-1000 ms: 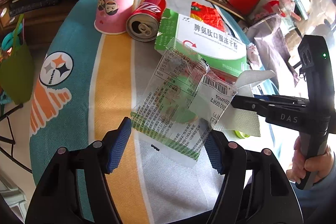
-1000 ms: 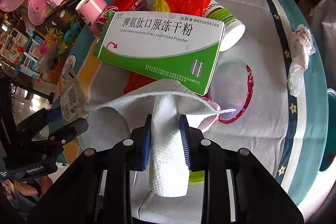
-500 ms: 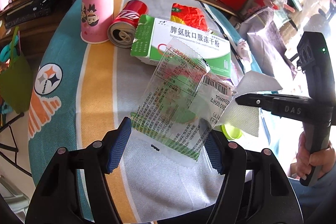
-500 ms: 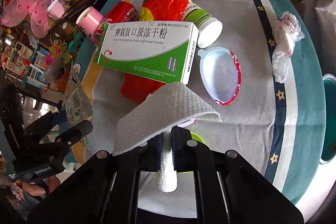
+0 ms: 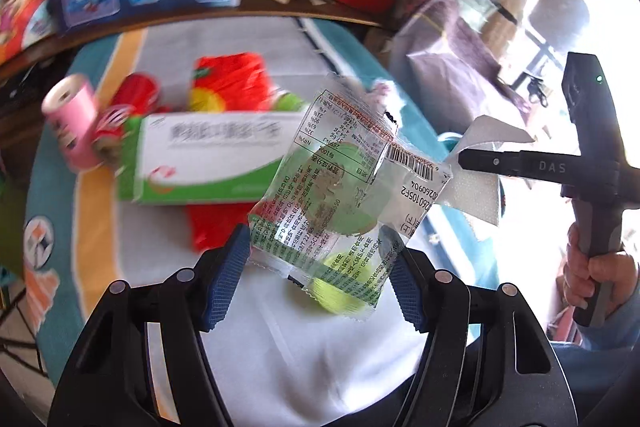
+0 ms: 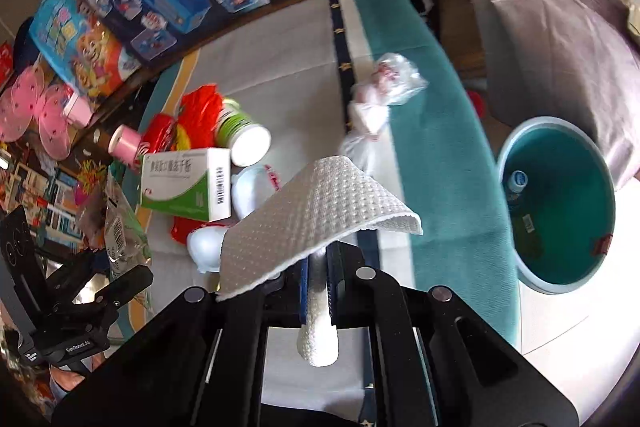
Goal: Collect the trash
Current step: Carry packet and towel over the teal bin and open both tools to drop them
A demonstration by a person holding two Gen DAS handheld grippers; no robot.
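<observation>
My right gripper: clamped on paper towel | teal bin: right of frame, nearer this hand | my left gripper: pinching clear wrapper.

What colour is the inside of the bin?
The bin is teal inside with a pale rim. It shows best in the right wrist view.

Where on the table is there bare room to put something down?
Bare: the teal cloth band between the crumpled plastic bag and the teal bin. Crowded: around the green-and-white medicine box, white jar and red wrapper.
</observation>
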